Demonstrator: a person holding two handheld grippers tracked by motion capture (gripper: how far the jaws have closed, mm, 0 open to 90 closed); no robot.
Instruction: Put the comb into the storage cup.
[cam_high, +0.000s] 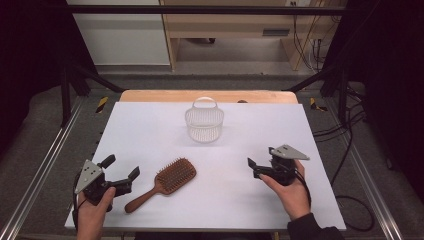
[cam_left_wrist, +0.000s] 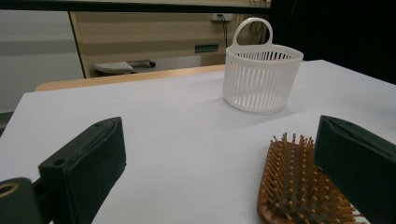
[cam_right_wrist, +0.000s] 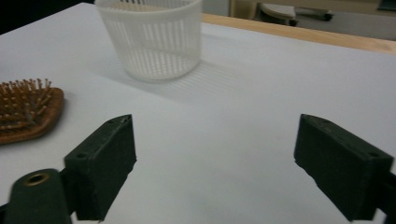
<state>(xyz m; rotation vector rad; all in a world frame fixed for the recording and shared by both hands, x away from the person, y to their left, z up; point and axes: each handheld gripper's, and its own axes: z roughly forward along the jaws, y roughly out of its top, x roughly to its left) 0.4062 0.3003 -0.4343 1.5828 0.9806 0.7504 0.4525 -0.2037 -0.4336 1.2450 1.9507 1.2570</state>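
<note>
My high view looks forward and down over the table (cam_high: 150, 130). Both gripper views sit low. They share the basket (cam_left_wrist: 260, 79) and hairbrush (cam_right_wrist: 25, 112).

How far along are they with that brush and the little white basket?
Nothing looks finished: the wooden hairbrush lies bristles up on the white table, apart from the upright, seemingly empty basket. Nothing is in hand either; the left gripper and right gripper both stand open and hold nothing. Probably still to do: picking up the brush and getting it into the basket.
</note>
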